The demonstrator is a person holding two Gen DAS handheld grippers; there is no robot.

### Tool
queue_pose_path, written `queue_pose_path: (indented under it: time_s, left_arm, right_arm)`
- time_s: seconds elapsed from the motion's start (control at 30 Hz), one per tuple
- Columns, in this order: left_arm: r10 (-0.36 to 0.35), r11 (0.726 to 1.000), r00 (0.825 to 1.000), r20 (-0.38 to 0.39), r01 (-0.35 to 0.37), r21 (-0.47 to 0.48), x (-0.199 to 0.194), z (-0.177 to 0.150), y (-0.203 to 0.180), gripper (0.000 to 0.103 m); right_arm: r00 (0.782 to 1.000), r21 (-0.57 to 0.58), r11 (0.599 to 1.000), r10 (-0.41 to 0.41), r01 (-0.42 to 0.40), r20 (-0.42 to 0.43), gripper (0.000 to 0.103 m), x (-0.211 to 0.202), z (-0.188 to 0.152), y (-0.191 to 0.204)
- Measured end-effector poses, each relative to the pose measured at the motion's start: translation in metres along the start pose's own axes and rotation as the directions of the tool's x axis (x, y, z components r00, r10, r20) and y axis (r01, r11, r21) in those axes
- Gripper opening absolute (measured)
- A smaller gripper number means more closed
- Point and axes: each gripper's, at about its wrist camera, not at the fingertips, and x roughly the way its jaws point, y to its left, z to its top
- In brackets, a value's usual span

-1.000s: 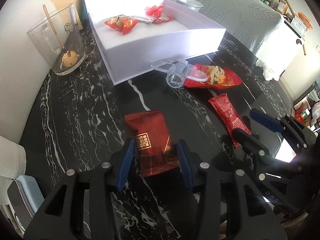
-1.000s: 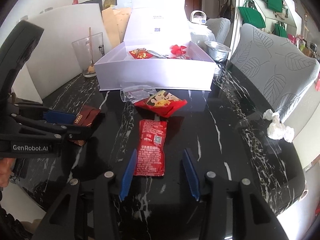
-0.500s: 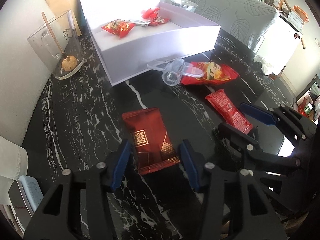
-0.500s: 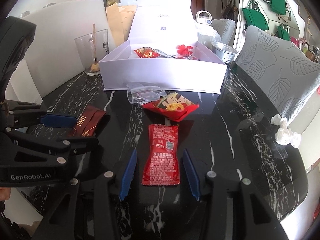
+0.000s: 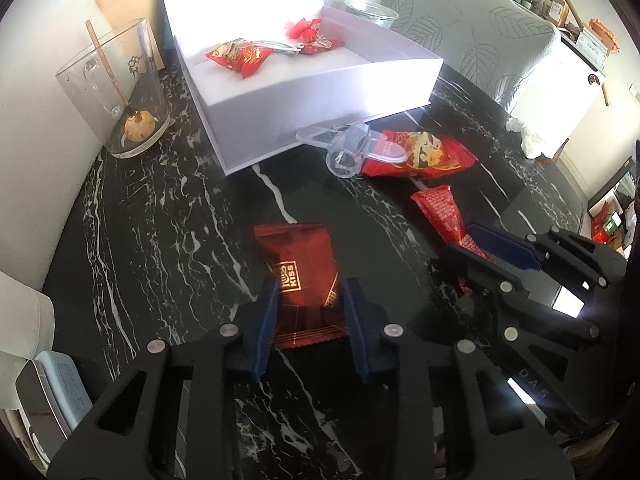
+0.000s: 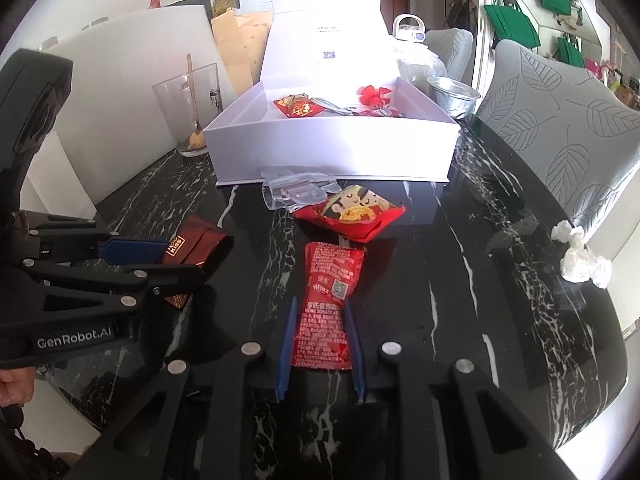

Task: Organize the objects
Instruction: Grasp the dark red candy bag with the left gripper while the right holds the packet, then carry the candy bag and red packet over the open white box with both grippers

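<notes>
A dark red KISS packet [image 5: 298, 256] lies on the black marble table [image 5: 160, 220]. My left gripper [image 5: 311, 286] is closing on it; the blue pads press its sides and it buckles in the right wrist view [image 6: 200, 236]. A red ketchup sachet [image 6: 334, 268] lies lengthwise between the closing jaws of my right gripper [image 6: 320, 302], pinched at its waist. The open white box [image 6: 332, 148] stands beyond, with several red packets inside. My right gripper [image 5: 460, 238] also shows at the right of the left wrist view.
A red and yellow snack bag [image 6: 352, 212] and a clear plastic scoop [image 5: 348, 152] lie just in front of the box. A glass [image 5: 116, 88] with a stick stands at the left. A crumpled tissue [image 6: 580, 256] lies by the right table edge, a leaf-patterned chair [image 6: 560, 120] behind it.
Both grippers' jaws have narrowed onto their packets. The KISS packet now bends between the left pads, and the ketchup sachet is squeezed between the right pads. Neither hand has shifted noticeably.
</notes>
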Motion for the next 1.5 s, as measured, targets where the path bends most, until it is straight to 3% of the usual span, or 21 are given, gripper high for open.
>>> queue_pose_path:
  time_s: [0.2, 0.27, 0.3, 0.53, 0.6, 0.73, 1.0, 1.07, 1.17, 1.3, 1.37, 1.4, 1.43, 1.5]
  left_arm:
    - [0.004, 1.000, 1.000, 0.013, -0.004, 0.000, -0.008, 0.003, 0.001, 0.029]
    - [0.009, 1.000, 1.000, 0.015, -0.009, 0.002, -0.010, 0.003, 0.001, 0.015]
    - [0.006, 1.000, 1.000, 0.011, -0.006, 0.000, -0.011, 0.003, 0.001, 0.013]
    - [-0.032, 0.999, 0.999, 0.014, 0.032, -0.003, -0.008, -0.002, -0.001, 0.014]
    - [-0.046, 0.999, 0.999, 0.007, 0.046, -0.025, -0.006, -0.002, 0.002, 0.018]
    - [-0.074, 0.995, 0.997, -0.024, 0.072, -0.065, 0.001, -0.003, 0.006, 0.052]
    - [-0.020, 1.000, 1.000, -0.007, 0.020, -0.024, 0.010, -0.002, -0.005, 0.056]
    - [0.037, 0.999, 0.999, -0.013, -0.037, -0.003, 0.014, 0.000, -0.008, 0.056]
    - [0.028, 1.000, 1.000, -0.006, -0.028, -0.004, 0.014, 0.001, -0.006, 0.056]
    - [0.033, 0.999, 0.999, 0.004, -0.033, 0.016, 0.012, 0.002, -0.007, 0.040]
    - [0.031, 0.999, 1.000, 0.004, -0.031, 0.013, 0.012, 0.004, -0.006, 0.035]
    - [0.028, 0.999, 1.000, 0.006, -0.028, 0.015, 0.012, 0.004, -0.006, 0.034]
    - [0.025, 1.000, 1.000, 0.008, -0.025, 0.019, 0.011, 0.005, -0.006, 0.033]
    - [0.019, 1.000, 1.000, 0.005, -0.019, 0.017, 0.012, 0.004, -0.005, 0.032]
  right_arm:
    - [1.000, 0.010, 1.000, -0.004, 0.004, 0.006, 0.022, -0.006, -0.002, -0.003]
    - [1.000, 0.009, 1.000, -0.006, 0.006, 0.015, 0.022, -0.009, -0.002, -0.003]
    - [1.000, 0.010, 1.000, -0.005, 0.005, 0.019, 0.022, -0.010, -0.002, -0.004]
    - [0.999, 0.019, 1.000, -0.012, 0.012, 0.030, 0.018, -0.015, -0.004, -0.006]
    - [1.000, 0.020, 1.000, -0.010, 0.010, 0.023, 0.018, -0.014, -0.006, -0.007]
    - [1.000, 0.020, 1.000, 0.004, -0.004, 0.018, 0.018, -0.013, -0.009, -0.009]
    - [0.999, -0.017, 1.000, -0.013, 0.014, 0.038, 0.020, -0.010, -0.011, -0.007]
    - [0.999, -0.030, 0.999, -0.032, 0.033, 0.037, 0.024, -0.008, -0.010, -0.007]
    - [0.999, -0.007, 1.000, -0.027, 0.027, 0.025, 0.031, -0.004, -0.008, -0.010]
    - [0.999, -0.015, 1.000, -0.018, 0.018, 0.031, 0.039, -0.002, -0.007, -0.010]
    - [0.999, -0.018, 0.999, -0.029, 0.029, 0.031, 0.039, -0.001, -0.008, -0.008]
    - [0.999, -0.017, 0.999, -0.039, 0.040, 0.026, 0.036, -0.001, -0.007, -0.008]
    - [0.998, -0.016, 0.998, -0.060, 0.060, 0.026, 0.026, -0.001, -0.006, -0.009]
    - [0.999, 0.009, 0.999, -0.042, 0.042, 0.031, 0.022, -0.001, -0.006, -0.015]
